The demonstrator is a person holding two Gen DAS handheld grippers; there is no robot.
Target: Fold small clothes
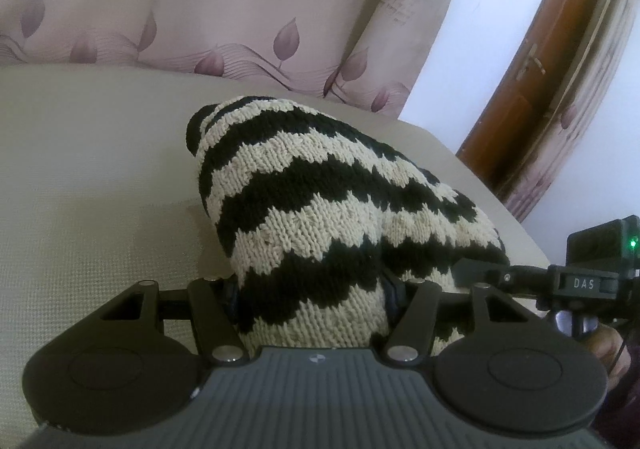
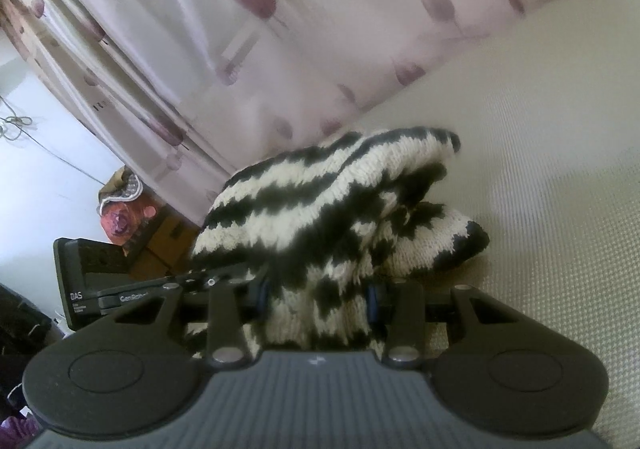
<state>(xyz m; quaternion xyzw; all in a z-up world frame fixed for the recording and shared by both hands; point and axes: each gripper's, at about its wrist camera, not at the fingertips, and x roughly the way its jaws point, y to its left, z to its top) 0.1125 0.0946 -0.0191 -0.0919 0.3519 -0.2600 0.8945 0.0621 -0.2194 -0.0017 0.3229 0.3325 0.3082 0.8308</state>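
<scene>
1. My left gripper [image 1: 312, 301] sits low in the left wrist view, jaws pinched in on a bunch of the knit [image 1: 320, 209], which fills the gap between them.
2. The knit is black with cream zigzag stripes; it rises from my left jaws to a hump at frame centre, its far end resting on the pale bed [image 1: 80, 169].
3. My right gripper [image 2: 320, 305] is at the bottom of the right wrist view, jaws likewise closed on a fold of the same knit [image 2: 328, 209]; the cloth is squeezed between both fingers.
4. In that view the knit heaps up at centre, one cuff-like end lying to the right on the bed [image 2: 540, 249].
5. Each gripper shows in the other's view: the right at the right edge [image 1: 584, 281], the left at the left edge [image 2: 104, 289], both close beside the knit.
6. A leaf-print curtain [image 1: 240, 9] hangs behind the bed, across the top of the frame; a brown door [image 1: 560, 69] stands at the upper right.
</scene>
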